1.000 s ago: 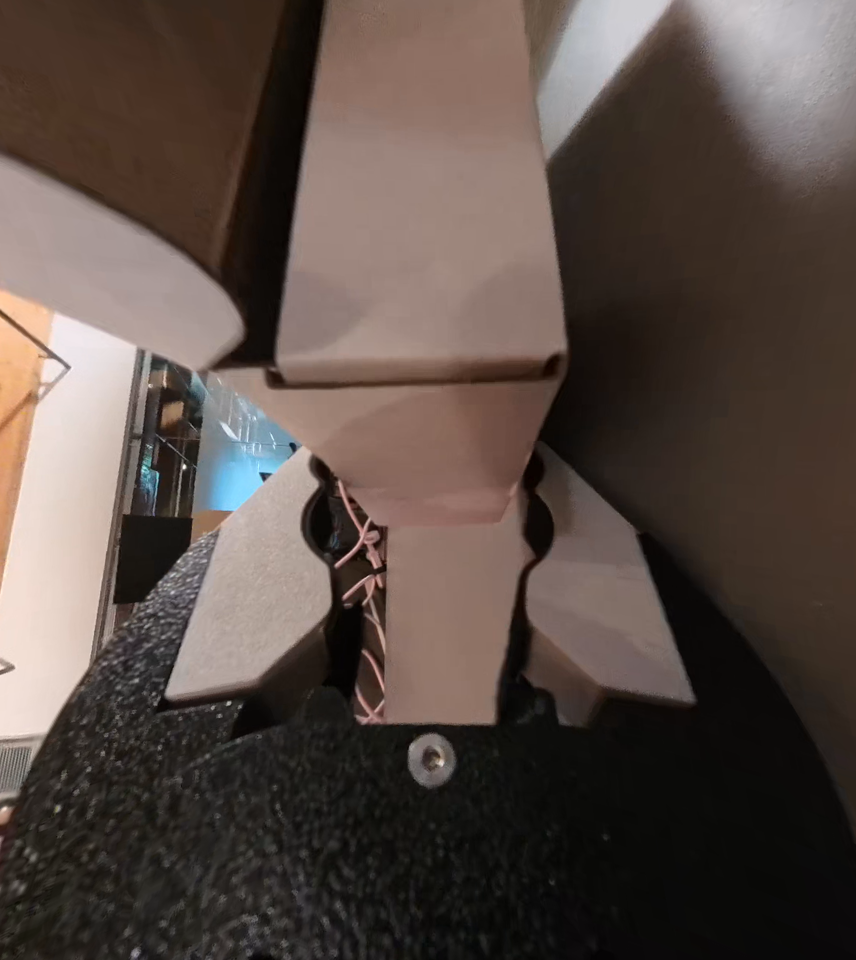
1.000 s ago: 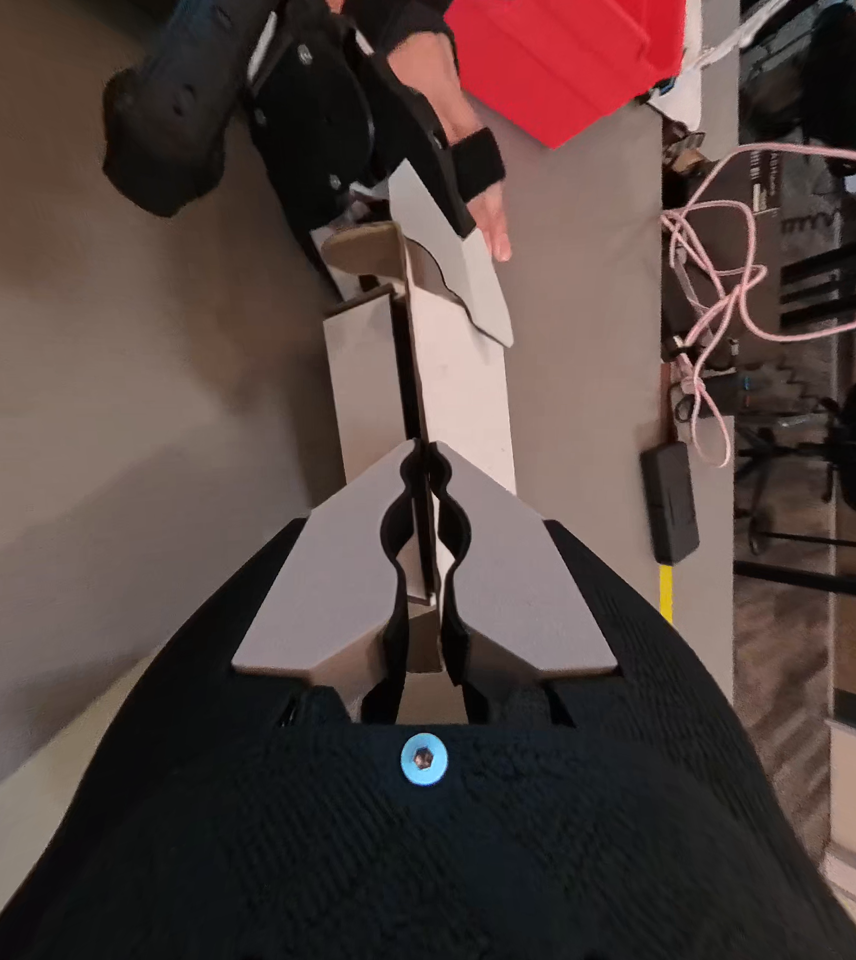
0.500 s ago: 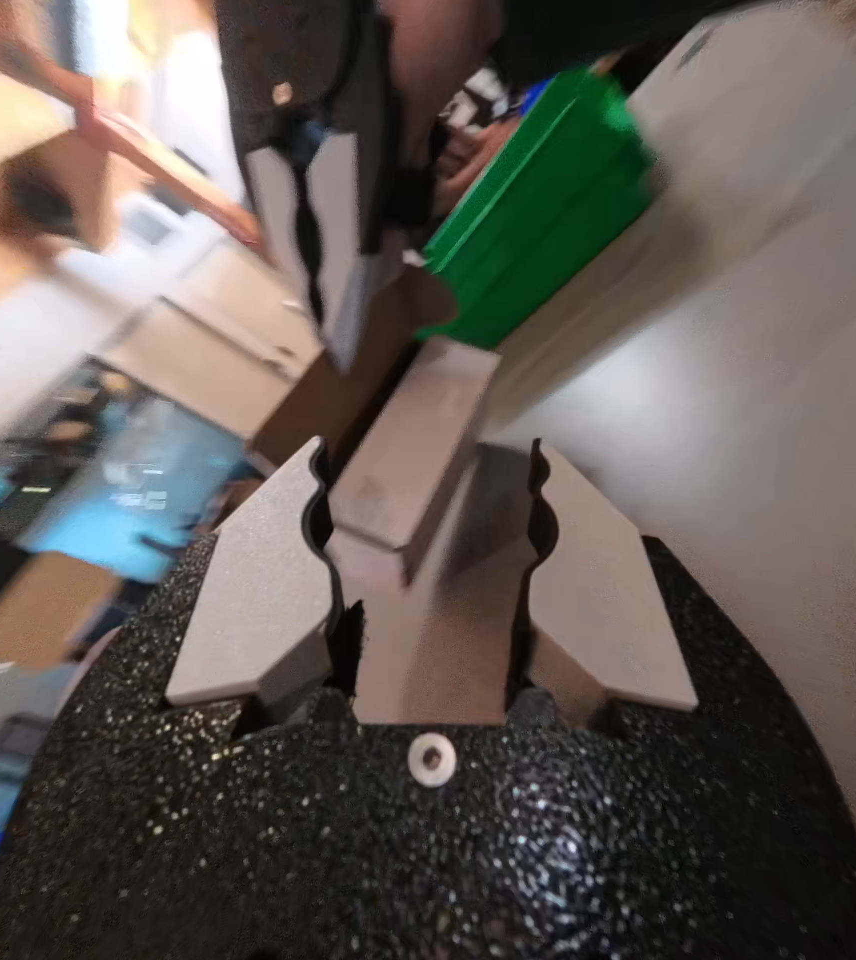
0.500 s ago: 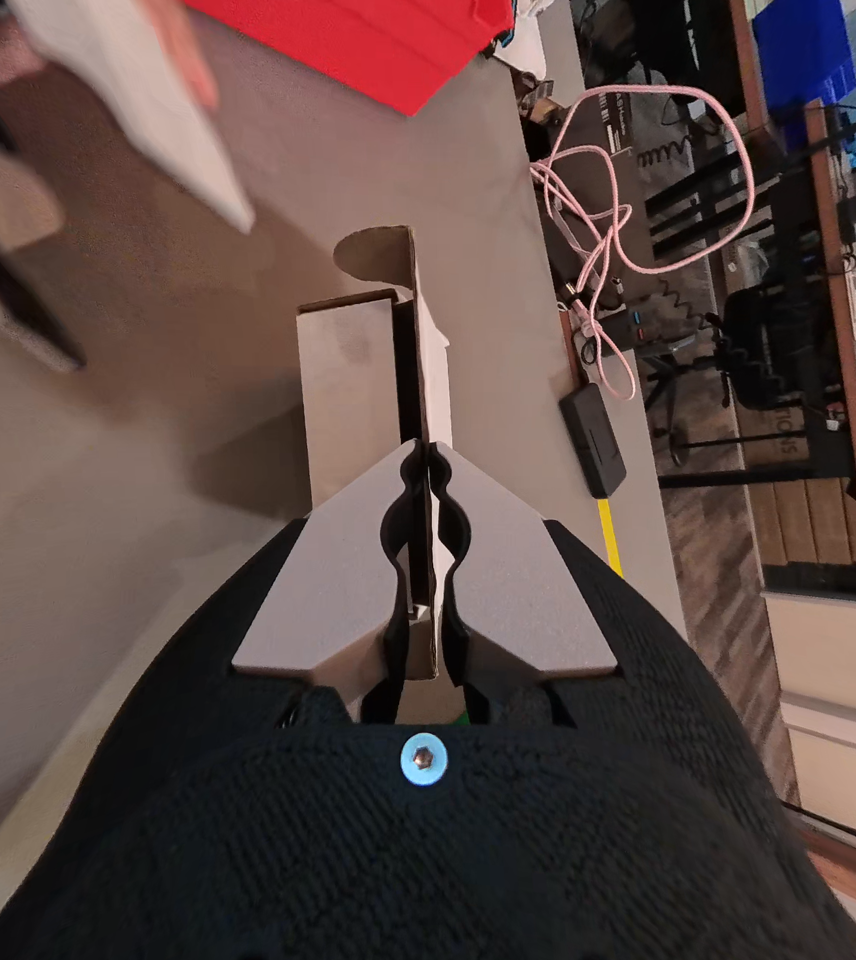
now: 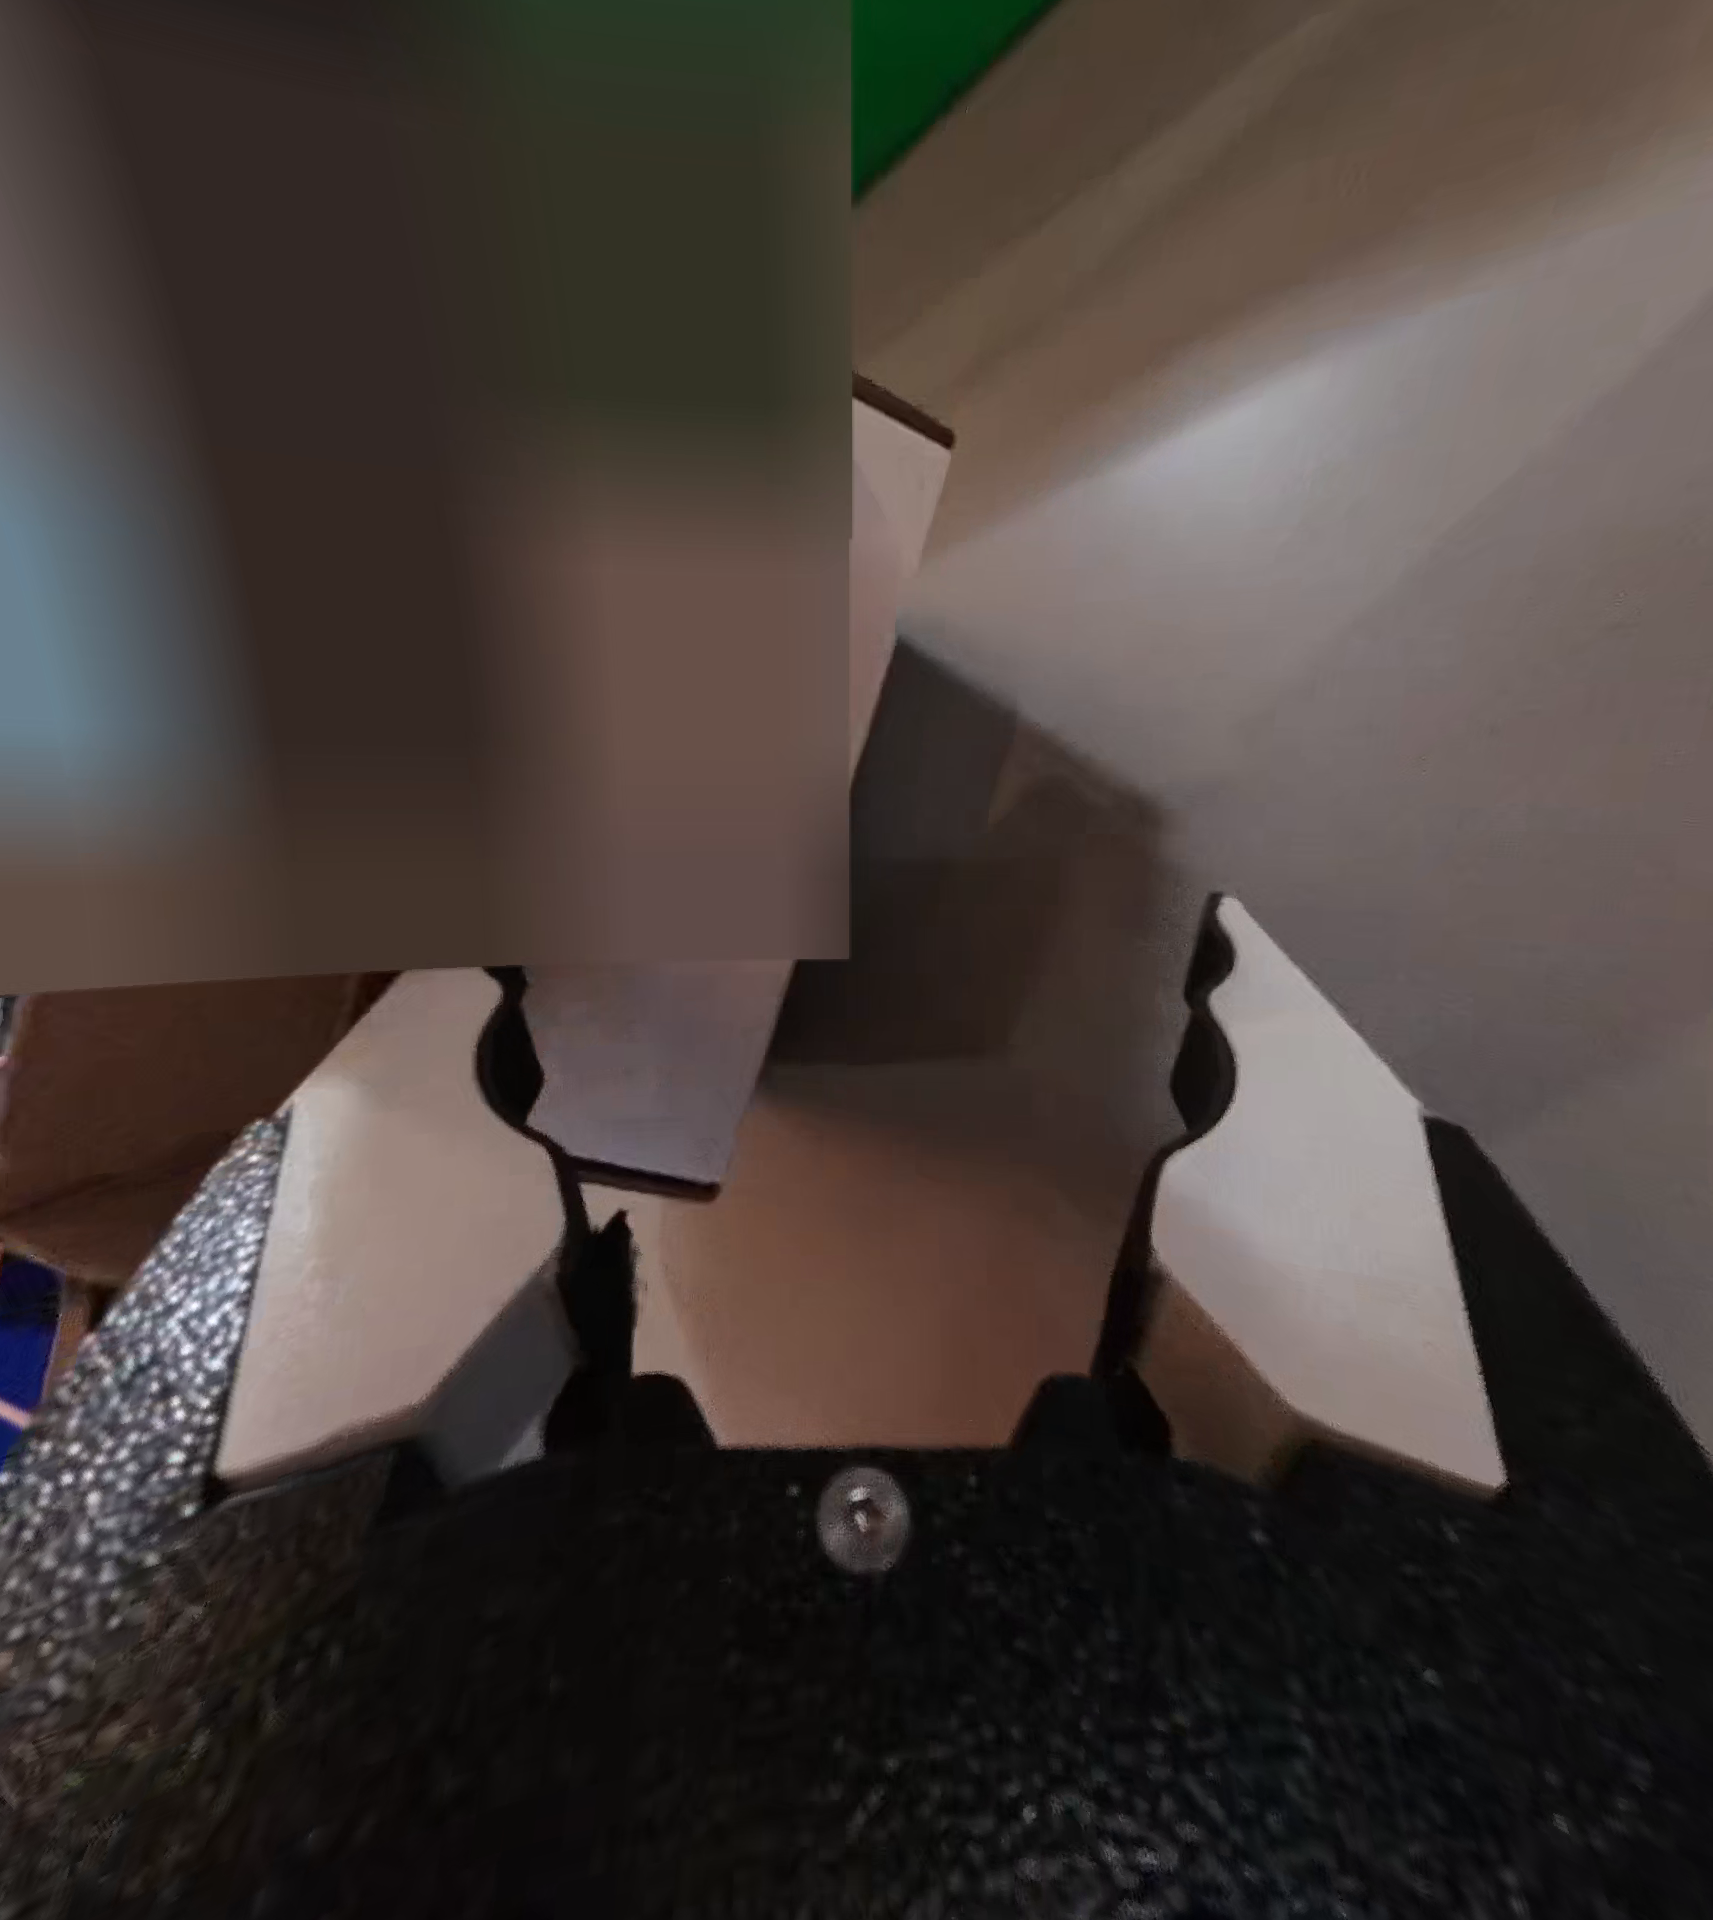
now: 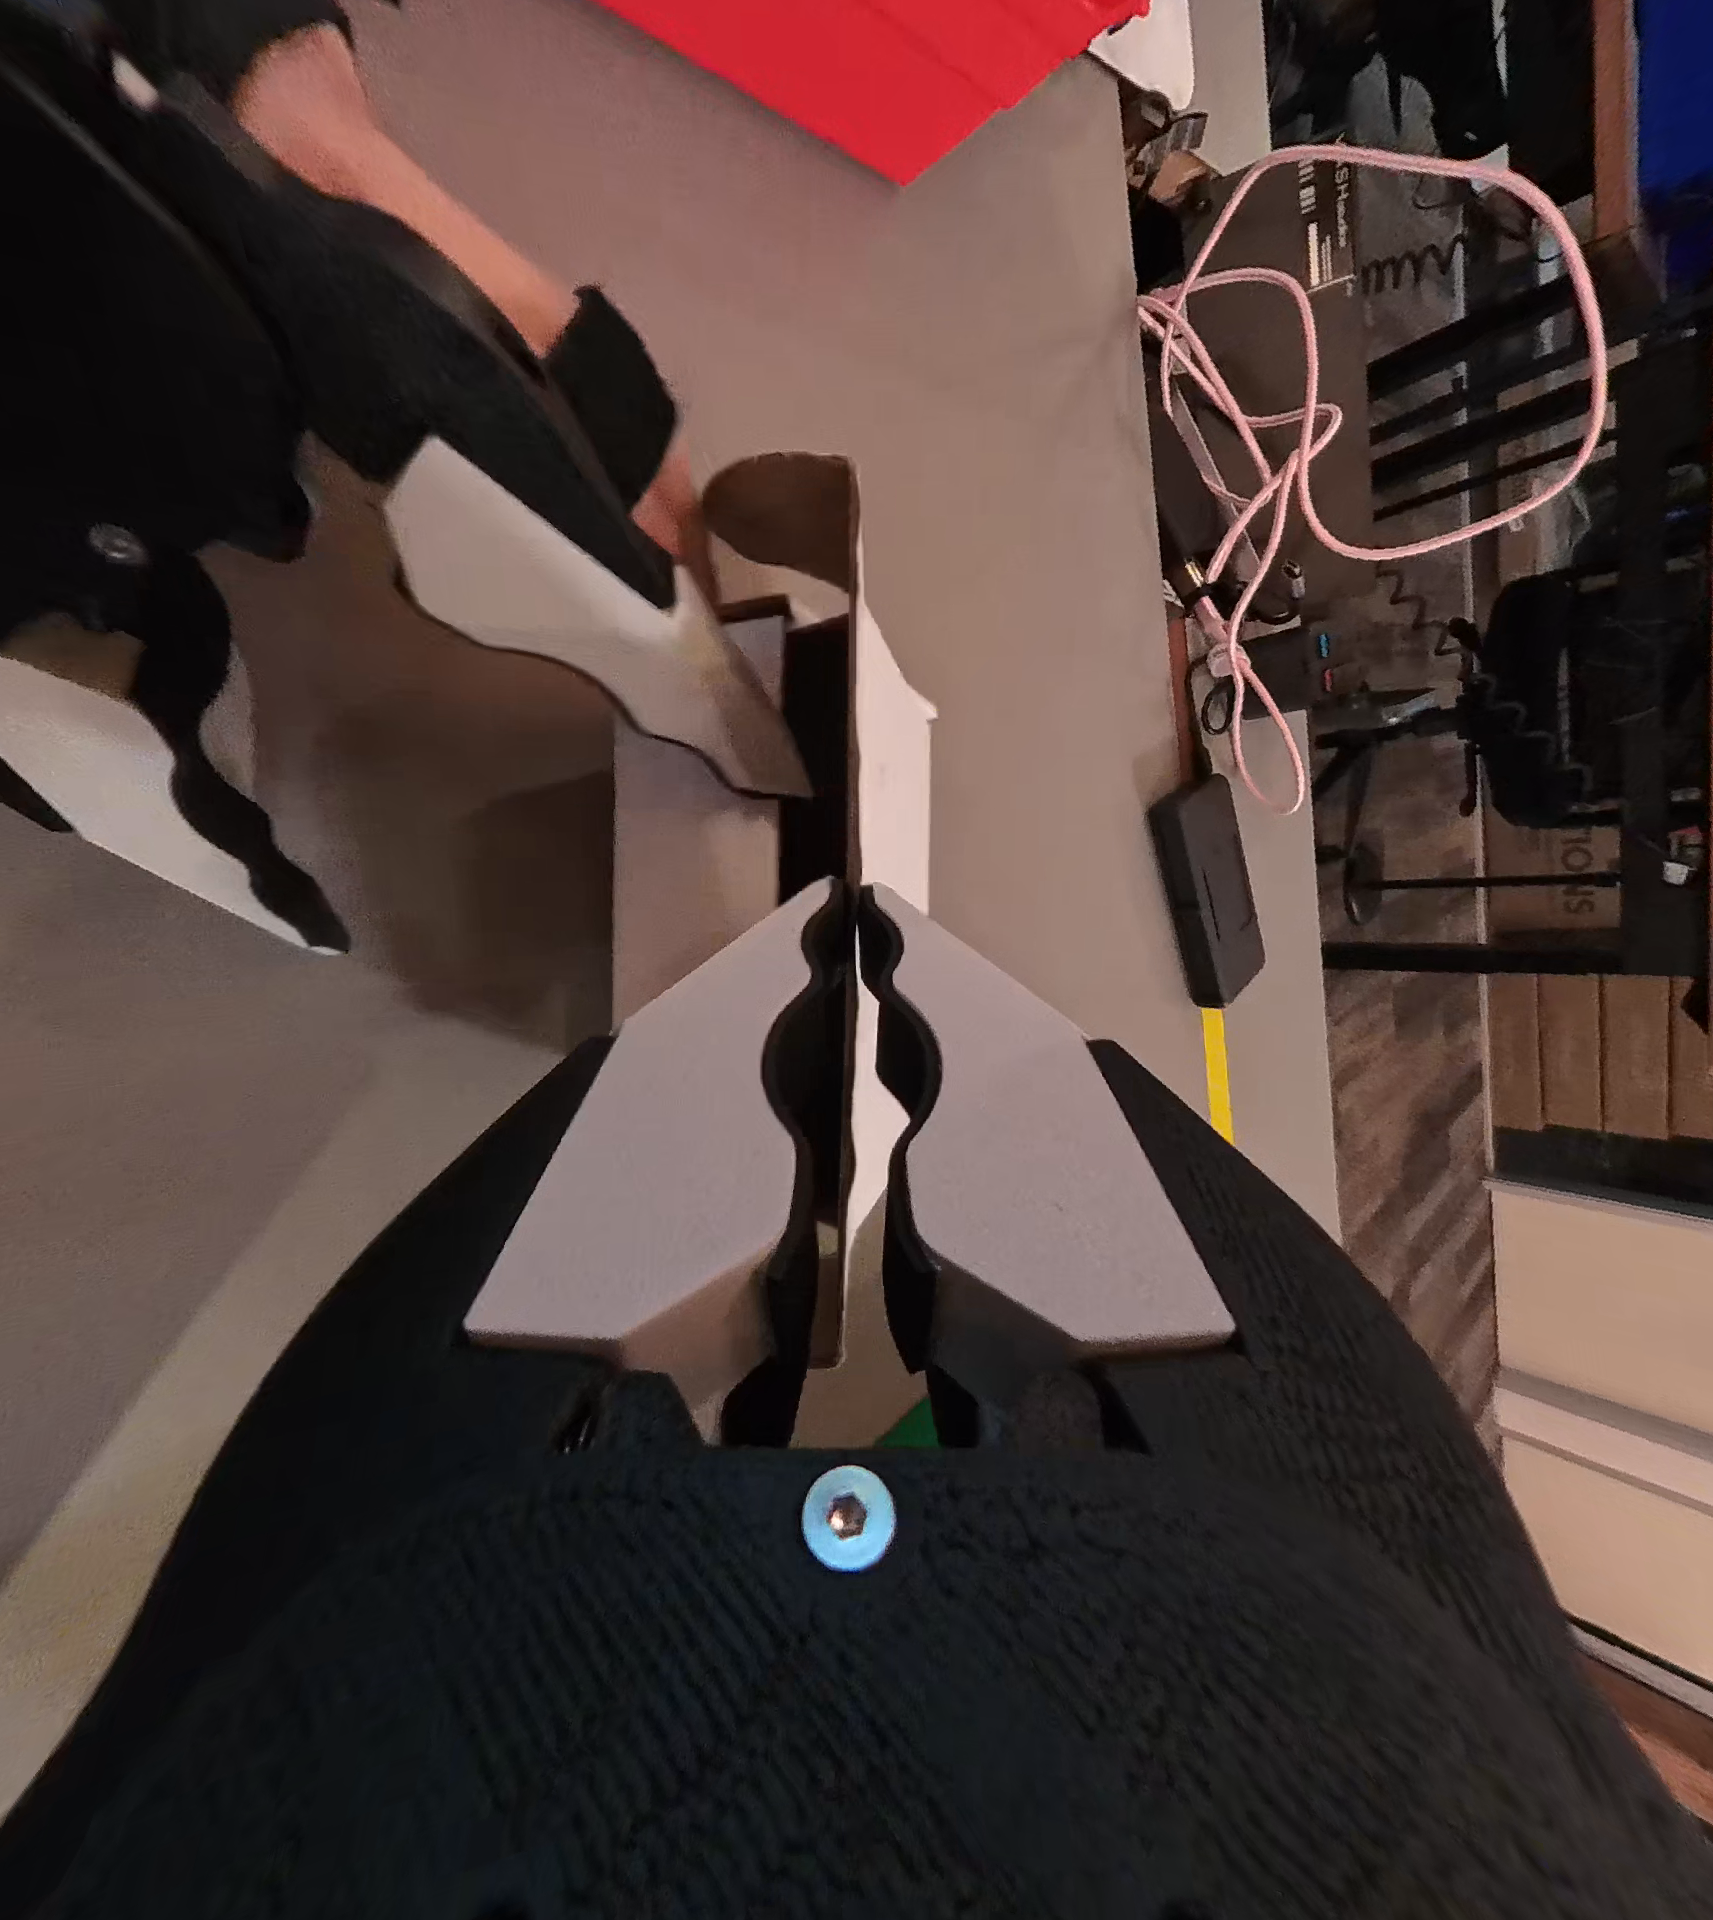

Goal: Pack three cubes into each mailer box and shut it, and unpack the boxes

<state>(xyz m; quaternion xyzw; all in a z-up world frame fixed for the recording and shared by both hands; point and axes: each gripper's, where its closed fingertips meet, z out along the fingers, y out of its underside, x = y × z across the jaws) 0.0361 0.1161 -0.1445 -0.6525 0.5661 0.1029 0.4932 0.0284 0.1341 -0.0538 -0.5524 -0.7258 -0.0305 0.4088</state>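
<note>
My right gripper point(image 6: 850, 894) is shut on the thin edge of the mailer box's lid point(image 6: 888, 727), which stands upright with its rounded tab point(image 6: 790, 499) at the far end. The box's white body point(image 6: 686, 883) lies left of the lid on the grey table point(image 6: 1018, 520). My left gripper point(image 6: 561, 862) shows in the right wrist view, open wide, with one fingertip point(image 6: 727, 727) at the box's dark opening. In the left wrist view the left gripper point(image 5: 862, 940) is open, and a white box panel point(image 5: 644, 1081) lies beside its left finger point(image 5: 416, 1195), unpressed. No cubes show.
A red bin point(image 6: 883, 83) stands at the table's far end and a green bin point(image 5: 925, 73) at the other. A pink cable point(image 6: 1351, 416) and a black device point(image 6: 1210, 883) lie by the table's edge, with yellow tape point(image 6: 1218, 1070) there. A person's hand point(image 6: 395, 208) holds the left gripper.
The left gripper swung away from the box, opened wider, and came back with one finger at the box's opening. The right gripper stayed shut on the lid throughout.
</note>
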